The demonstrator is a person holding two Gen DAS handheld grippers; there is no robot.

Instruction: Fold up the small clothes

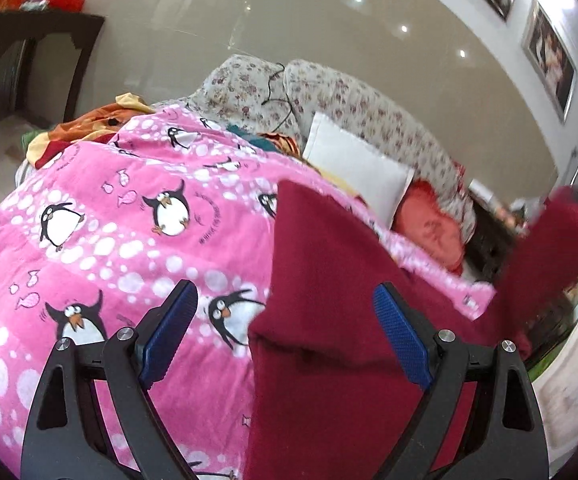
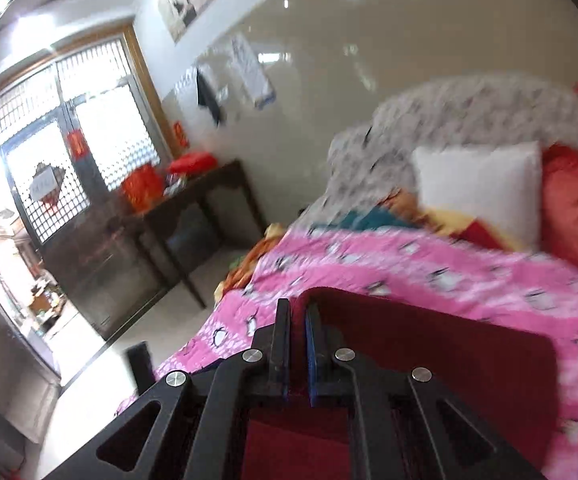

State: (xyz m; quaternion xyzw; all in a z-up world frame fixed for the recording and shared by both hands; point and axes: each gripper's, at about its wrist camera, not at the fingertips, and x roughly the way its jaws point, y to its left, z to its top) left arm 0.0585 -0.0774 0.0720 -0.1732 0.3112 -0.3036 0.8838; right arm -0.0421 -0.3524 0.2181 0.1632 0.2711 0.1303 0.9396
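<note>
A dark red knitted garment lies on the pink penguin quilt, and one end of it is lifted at the far right. My left gripper is open just above the garment's near edge, with the cloth between and under its blue pads, not clamped. In the right wrist view my right gripper is shut on a fold of the same red garment and holds it up above the quilt.
A white pillow, an orange-red cushion and a floral headboard are at the bed's head. Orange and yellow clothes lie at the far edge. A dark side table and a glass door stand beside the bed.
</note>
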